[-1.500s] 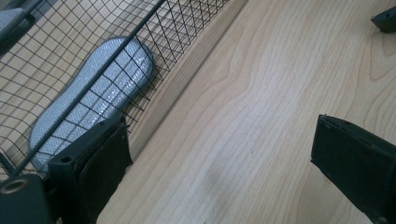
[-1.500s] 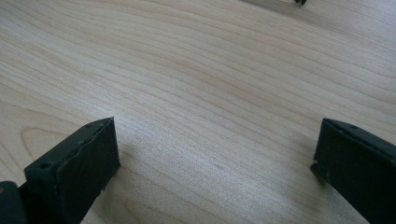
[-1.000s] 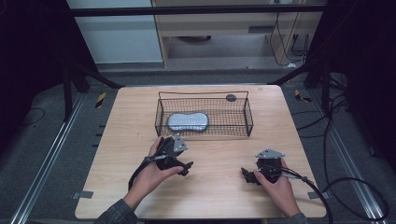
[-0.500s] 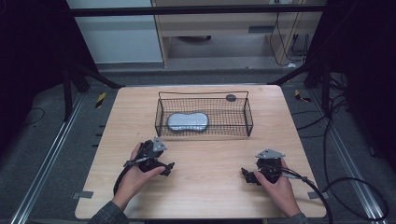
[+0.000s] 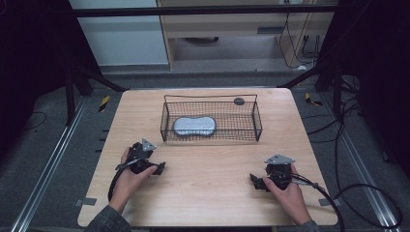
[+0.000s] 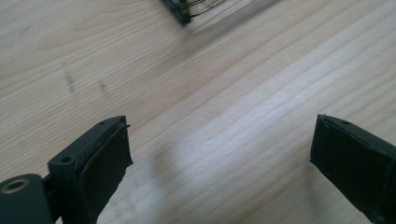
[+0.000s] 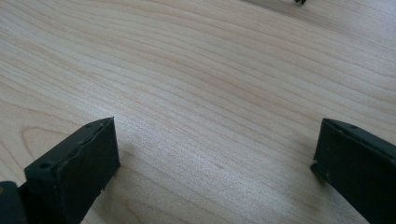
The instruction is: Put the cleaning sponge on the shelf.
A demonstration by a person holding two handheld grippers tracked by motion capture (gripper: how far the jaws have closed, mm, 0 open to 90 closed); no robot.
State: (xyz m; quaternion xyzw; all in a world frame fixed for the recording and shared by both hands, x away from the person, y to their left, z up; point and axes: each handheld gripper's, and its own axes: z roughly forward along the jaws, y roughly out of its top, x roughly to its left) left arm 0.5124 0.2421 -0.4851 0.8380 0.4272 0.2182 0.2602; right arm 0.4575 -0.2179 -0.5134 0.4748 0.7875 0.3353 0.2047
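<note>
Resting low on the desk (image 5: 208, 164) near its front edge, left claw (image 5: 155, 167) toward the front-left corner and right claw (image 5: 255, 181) toward the front-right, both spread wide and gripping nothing, bare wood between the black jaws in each gripper view. Lying flat inside the wire basket (image 5: 211, 121) at the desk's middle toward the back edge, a silvery oblong pad (image 5: 194, 125), settled at the basket's left half, well apart from either claw. Probably parked clear of the basket, leaving an open approach to its contents.
</note>
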